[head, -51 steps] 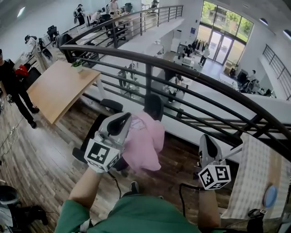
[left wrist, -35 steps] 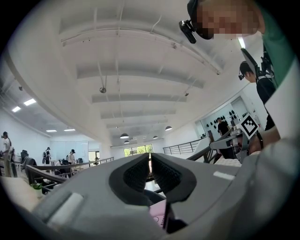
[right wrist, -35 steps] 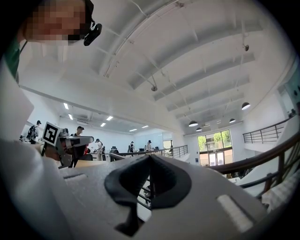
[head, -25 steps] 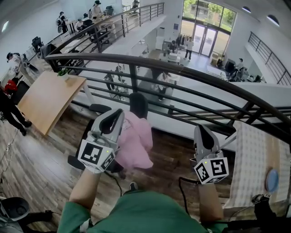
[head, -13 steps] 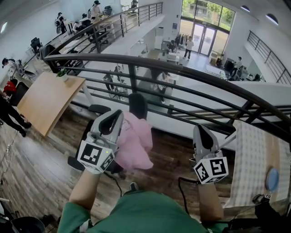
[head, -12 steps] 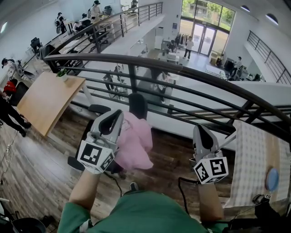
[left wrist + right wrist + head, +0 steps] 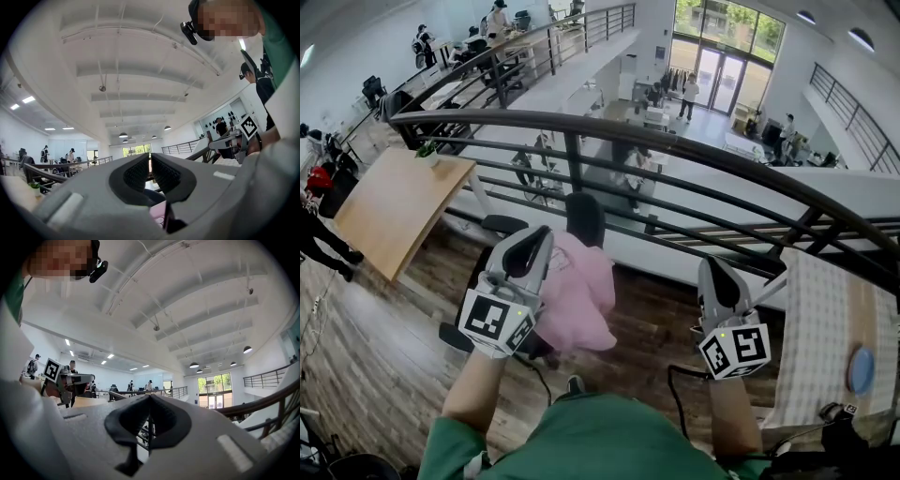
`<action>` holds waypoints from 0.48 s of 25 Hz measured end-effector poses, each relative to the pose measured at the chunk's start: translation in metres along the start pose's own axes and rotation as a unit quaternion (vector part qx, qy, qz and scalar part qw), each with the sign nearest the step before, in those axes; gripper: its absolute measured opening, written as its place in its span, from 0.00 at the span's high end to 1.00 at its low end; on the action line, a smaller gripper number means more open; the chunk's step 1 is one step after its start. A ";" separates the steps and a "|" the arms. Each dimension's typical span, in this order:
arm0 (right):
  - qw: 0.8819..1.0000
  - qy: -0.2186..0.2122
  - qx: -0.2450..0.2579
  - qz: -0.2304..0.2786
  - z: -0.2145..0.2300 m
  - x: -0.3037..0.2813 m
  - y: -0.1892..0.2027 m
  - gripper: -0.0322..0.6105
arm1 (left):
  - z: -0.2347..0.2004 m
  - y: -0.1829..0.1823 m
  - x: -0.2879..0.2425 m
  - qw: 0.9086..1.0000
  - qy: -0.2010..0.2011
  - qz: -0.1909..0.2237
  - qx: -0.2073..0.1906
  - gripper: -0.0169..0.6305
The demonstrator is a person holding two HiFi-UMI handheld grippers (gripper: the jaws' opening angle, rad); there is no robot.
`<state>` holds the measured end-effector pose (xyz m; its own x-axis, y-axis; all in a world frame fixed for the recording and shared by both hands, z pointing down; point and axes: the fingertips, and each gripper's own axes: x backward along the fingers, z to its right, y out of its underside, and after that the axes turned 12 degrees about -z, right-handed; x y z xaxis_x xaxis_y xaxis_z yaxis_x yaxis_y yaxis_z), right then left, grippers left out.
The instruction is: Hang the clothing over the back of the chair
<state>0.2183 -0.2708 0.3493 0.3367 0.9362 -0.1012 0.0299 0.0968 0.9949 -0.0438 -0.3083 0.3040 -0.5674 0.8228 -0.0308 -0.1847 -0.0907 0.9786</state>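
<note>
Currently, the left claw point(image 7: 540, 242) is pressed together, with nothing between its pads. The pink clothing point(image 7: 583, 298) hangs draped over the back of the chair point(image 7: 584, 217), just beside this claw on its right side. The right claw point(image 7: 713, 272) is likewise pressed together and empty, well apart from the clothing, facing the railing point(image 7: 694, 155).

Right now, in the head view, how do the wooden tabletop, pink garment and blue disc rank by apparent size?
1. wooden tabletop, largest even though it stands farther off
2. pink garment
3. blue disc, clearly smallest
</note>
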 end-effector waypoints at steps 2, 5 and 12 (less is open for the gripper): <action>1.000 0.000 0.000 0.000 0.000 -0.003 -0.001 0.95 | -0.003 0.002 -0.001 1.000 -0.001 -0.001 0.000 0.94; 1.000 0.000 -0.002 -0.001 0.001 -0.005 0.000 0.95 | -0.005 0.005 -0.003 1.000 -0.001 -0.004 0.001 0.94; 1.000 0.003 -0.004 -0.006 -0.001 -0.011 0.004 0.95 | -0.014 0.012 -0.003 1.000 -0.004 -0.008 0.004 0.94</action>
<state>0.2140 -0.2807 0.3541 0.3314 0.9367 -0.1126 0.0266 0.1101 0.9936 -0.0555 -0.3198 0.3132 -0.5584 0.8283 -0.0456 -0.1879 -0.0728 0.9795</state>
